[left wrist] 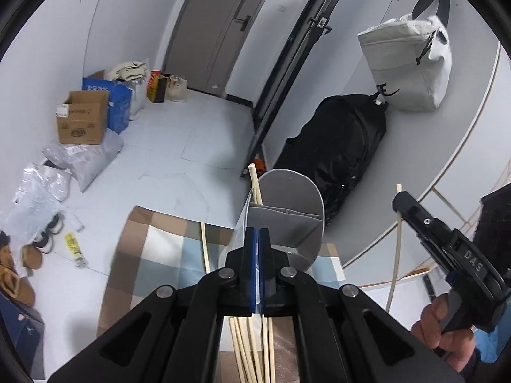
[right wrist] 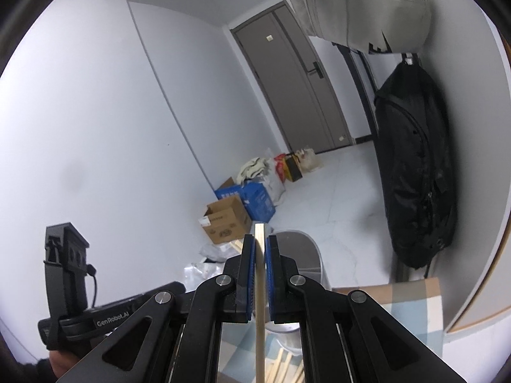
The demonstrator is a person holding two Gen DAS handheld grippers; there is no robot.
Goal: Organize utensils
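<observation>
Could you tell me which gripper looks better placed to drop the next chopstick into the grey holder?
Right: the right gripper is shut on a chopstick near the grey holder; the left gripper is shut on nothing.

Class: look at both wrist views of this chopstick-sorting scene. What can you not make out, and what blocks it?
- Loose chopsticks, left wrist view: mostly hidden behind the left gripper.
- Held chopstick, right wrist view: lower end cut off by the frame edge.
- Holder interior: its depth is hidden by its own wall.
- Cardboard box label: too small to read.
</observation>
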